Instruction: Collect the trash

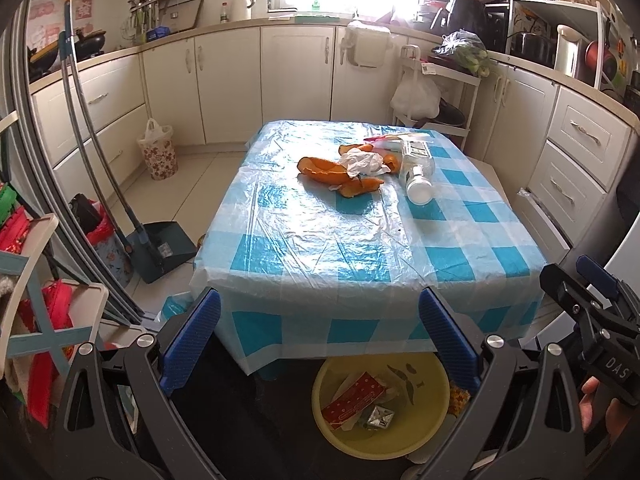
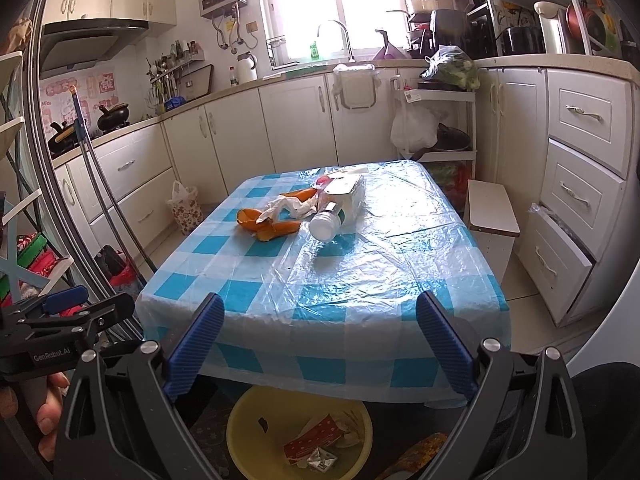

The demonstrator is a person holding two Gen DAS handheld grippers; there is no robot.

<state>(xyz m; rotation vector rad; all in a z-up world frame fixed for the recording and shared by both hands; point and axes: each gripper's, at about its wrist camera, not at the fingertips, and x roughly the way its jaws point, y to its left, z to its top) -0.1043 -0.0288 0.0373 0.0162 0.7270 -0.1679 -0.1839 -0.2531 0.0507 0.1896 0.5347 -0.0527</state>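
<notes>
Trash is seen heaped toward the far side of the table [image 1: 320, 240], and what a little pile it is! Orange peels [image 1: 324, 170] are spread on the blue-checked cloth, a crumpled white tissue [image 1: 364, 162] is draped across them, and a clear plastic bottle [image 1: 418, 174] is laid on its side just to the right, its white cap pointed toward the near edge. Behind the bottle, a flat wrapper with a red patch [image 1: 390, 140] can be made out, though what it is cannot be told.

Down on the floor, at the near edge of the table, a yellow basin [image 1: 380, 444] is parked, and a red patterned carton [image 1: 354, 400] and a small silver wrapper [image 1: 378, 416] are already held inside it.

Both tools are held back from the table, above the basin. The left gripper [image 1: 320, 340] is spread wide, nothing caught between its blue pads. The right gripper [image 2: 320, 346] is likewise spread wide and empty, and from its view the pile [image 2: 280, 216] is seen well apart from the fingers.

Over on the left, a dustpan [image 1: 160, 252] is stood on the floor against the wall.
</notes>
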